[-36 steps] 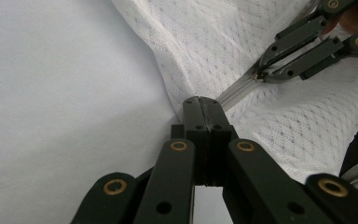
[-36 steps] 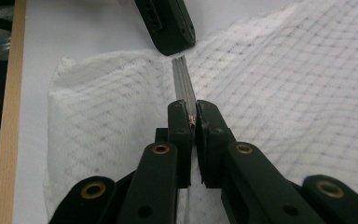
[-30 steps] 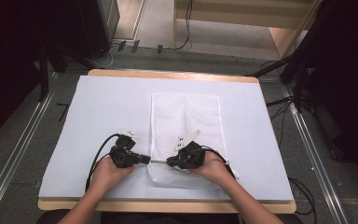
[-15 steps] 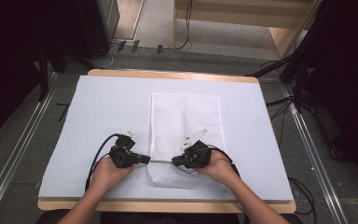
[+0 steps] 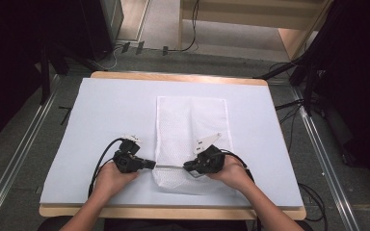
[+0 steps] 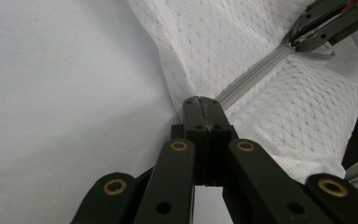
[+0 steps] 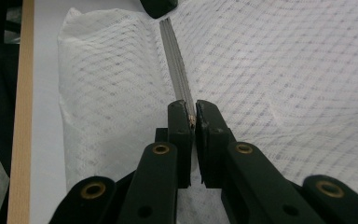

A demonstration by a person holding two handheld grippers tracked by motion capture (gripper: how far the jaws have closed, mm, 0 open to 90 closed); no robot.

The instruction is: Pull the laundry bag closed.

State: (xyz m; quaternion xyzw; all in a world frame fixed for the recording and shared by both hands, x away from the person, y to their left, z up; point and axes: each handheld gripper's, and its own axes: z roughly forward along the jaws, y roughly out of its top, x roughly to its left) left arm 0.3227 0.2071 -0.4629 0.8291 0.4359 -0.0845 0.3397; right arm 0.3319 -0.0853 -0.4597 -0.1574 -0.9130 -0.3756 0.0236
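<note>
White mesh bag (image 5: 191, 139) lies flat mid-table on the pale mat (image 5: 101, 110), its zipper (image 6: 256, 70) running across the end nearest the person, close to the mat's front edge. Left gripper (image 5: 147, 164) has its jaws pressed together on the bag's left edge, at the zipper's end. Right gripper (image 5: 189, 166) has its jaws nearly together on the zipper slider; a small cord loop (image 6: 319, 53) hangs beside it. Judged step: working the zipper, left end anchored. Next move likely needs a steady pull along the zipper line, with the left grip holding the fabric taut.
</note>
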